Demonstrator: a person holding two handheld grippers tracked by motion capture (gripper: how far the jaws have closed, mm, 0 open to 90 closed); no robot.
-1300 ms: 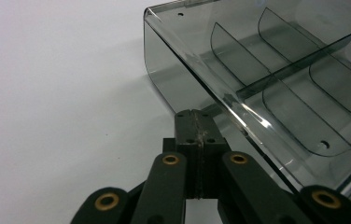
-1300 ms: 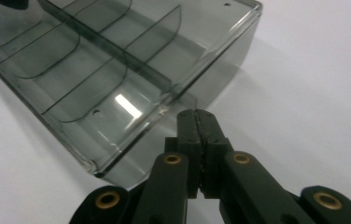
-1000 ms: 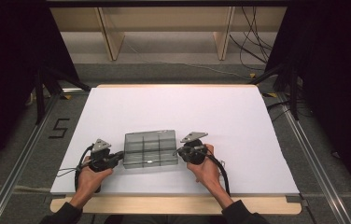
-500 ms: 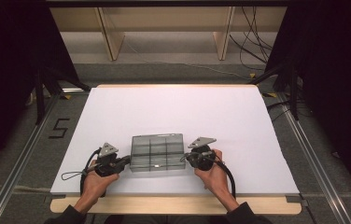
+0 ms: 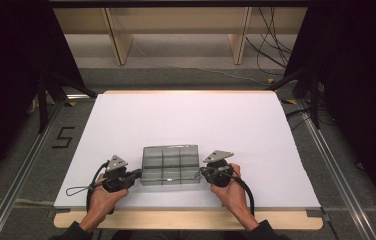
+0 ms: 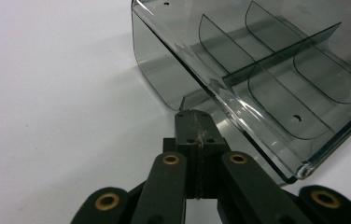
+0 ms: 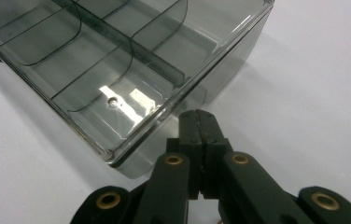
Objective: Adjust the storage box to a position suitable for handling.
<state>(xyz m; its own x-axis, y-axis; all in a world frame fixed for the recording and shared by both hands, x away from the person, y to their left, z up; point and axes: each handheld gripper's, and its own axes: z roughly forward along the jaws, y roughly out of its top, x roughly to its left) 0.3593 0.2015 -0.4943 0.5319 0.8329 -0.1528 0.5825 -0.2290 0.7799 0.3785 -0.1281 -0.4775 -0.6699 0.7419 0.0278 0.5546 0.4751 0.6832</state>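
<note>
Standing beside the table, I see a person pressing a smoky transparent plastic organizer box with inner dividers [image 5: 170,165] from both of its short ends. The left gripper [image 5: 135,174] has its two black jaws clenched flat together with nothing between them, and its tip touches, or nearly touches, the left wall of the box. The right gripper [image 5: 199,174] is the same: jaws pressed together, empty, the tip at the right wall of the box. In the left gripper view the closed tip [image 6: 193,122] stands just under the rim of the box [image 6: 257,70]; in the right gripper view the tip [image 7: 199,122] is also just below the rim [image 7: 117,60].

I judge that the step is to slide or square the box between the two tips. To do it well, both tips should push at the same height and with equal force, low on the walls, so that the box does not turn or tip.

The box lies on the white table sheet [image 5: 186,120], near the edge on the person's side. Beyond the box, and to both its sides, the sheet is bare, so moving it forward is the safe direction.
</note>
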